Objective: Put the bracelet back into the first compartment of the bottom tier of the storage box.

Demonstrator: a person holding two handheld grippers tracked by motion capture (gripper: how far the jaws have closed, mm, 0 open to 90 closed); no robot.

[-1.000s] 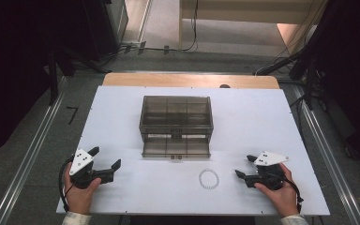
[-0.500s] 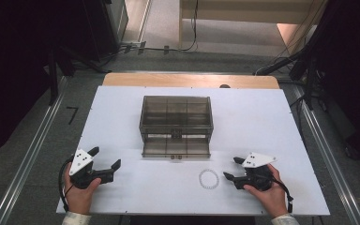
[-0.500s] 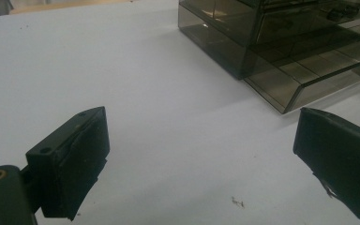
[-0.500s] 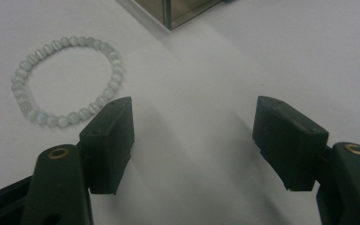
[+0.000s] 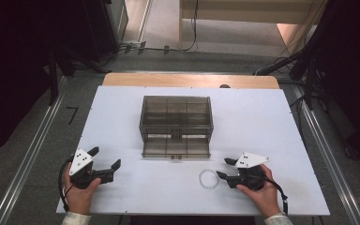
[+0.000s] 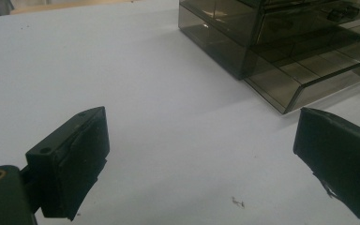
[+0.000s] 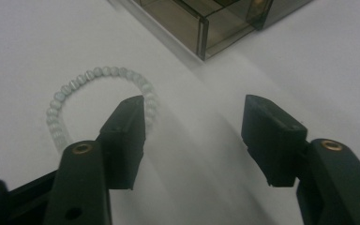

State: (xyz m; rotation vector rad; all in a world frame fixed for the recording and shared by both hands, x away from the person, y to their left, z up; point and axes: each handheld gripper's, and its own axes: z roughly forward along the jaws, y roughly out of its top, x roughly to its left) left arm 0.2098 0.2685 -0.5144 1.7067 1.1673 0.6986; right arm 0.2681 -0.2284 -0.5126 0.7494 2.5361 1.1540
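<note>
My right tool is spread beside the bead bracelet — I'd straddle one strand, low to the worktop; left tool spread, idle.

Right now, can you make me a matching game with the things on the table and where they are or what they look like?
Things:
1. bead bracelet
2. drawer box
3. left gripper
4. right gripper

Clues:
A. smoky see-through, bottom drawer pulled out
B. open, near the table's left front corner
C. pale ring lying flat on the white table
D. open, right next to the bead ring

Pairs: 1-C, 2-A, 3-B, 4-D
</note>
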